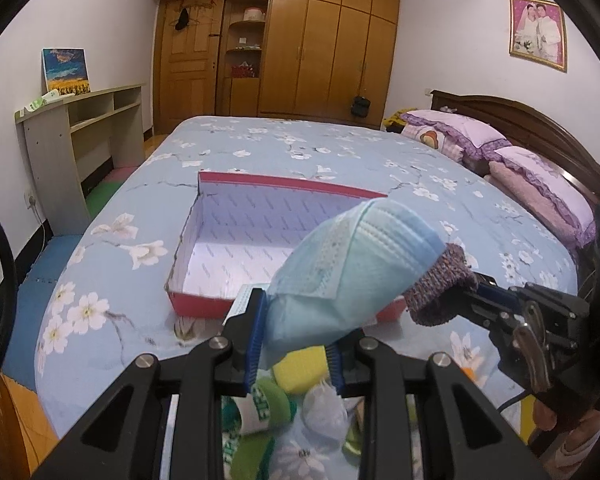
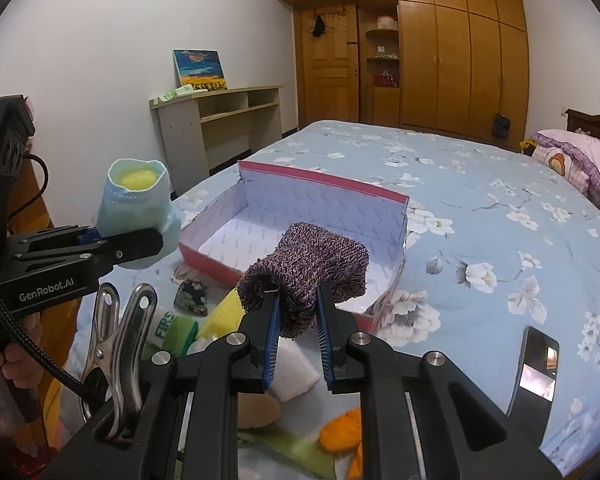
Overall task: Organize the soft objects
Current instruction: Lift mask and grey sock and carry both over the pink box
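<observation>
- Both my jaws are pinching: the left gripper [image 1: 296, 334] is clamped on a light blue face mask [image 1: 352, 264] wrapped around something yellow, and the right gripper [image 2: 298, 322] is pressed onto a rolled purple knit sock [image 2: 312, 272].
- Ahead of both jaws and lower lies the bed [image 1: 340, 152] with its blue flowered cover.
- On it, straight ahead of the jaws, sits the open red box [image 2: 320, 178]; its long axis runs across my line of reach, near wall towards me.
- My right jaws look nearer to the box's near rim, so I judge the sock goes in first.
- Below and behind my jaws lies the loose pile: a yellow sponge [image 1: 300, 378] and green rolled socks [image 1: 266, 404].
</observation>
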`<state>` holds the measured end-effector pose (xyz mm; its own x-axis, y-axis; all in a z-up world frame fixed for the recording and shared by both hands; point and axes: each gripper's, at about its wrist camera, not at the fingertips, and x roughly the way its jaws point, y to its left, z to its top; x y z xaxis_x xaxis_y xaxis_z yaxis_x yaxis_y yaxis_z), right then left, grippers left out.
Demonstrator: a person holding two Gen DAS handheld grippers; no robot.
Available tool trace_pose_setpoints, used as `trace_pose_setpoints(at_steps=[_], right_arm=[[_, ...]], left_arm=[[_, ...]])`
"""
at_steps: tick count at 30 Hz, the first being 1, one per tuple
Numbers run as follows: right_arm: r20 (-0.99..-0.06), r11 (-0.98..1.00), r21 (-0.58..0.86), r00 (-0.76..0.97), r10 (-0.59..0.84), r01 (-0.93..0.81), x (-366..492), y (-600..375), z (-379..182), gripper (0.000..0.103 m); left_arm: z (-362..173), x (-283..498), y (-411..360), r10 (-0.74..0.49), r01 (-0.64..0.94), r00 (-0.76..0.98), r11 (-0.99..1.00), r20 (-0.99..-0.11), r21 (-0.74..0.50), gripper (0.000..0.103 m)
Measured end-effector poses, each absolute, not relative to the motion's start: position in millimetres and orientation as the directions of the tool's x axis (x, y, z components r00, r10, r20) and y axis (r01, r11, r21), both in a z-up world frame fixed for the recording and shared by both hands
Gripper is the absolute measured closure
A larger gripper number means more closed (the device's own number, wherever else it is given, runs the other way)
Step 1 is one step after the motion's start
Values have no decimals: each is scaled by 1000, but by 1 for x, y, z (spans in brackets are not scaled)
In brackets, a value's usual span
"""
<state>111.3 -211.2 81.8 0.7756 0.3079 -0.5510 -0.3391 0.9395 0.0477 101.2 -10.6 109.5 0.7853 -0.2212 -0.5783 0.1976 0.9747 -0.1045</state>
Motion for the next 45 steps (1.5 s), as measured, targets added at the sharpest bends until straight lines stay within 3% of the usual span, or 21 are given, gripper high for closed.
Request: trace_pose_setpoints(at_steps=[19, 45], right_arm=[[-594, 951, 103, 748, 294, -292, 186, -222, 64, 85], [-629, 964, -9, 751, 202, -266, 275, -201, 19, 84]], left_arm=[[92, 192, -13, -186, 173, 756, 981, -628, -83, 75], [37, 263, -11, -161, 115, 698, 987, -698, -113, 75]])
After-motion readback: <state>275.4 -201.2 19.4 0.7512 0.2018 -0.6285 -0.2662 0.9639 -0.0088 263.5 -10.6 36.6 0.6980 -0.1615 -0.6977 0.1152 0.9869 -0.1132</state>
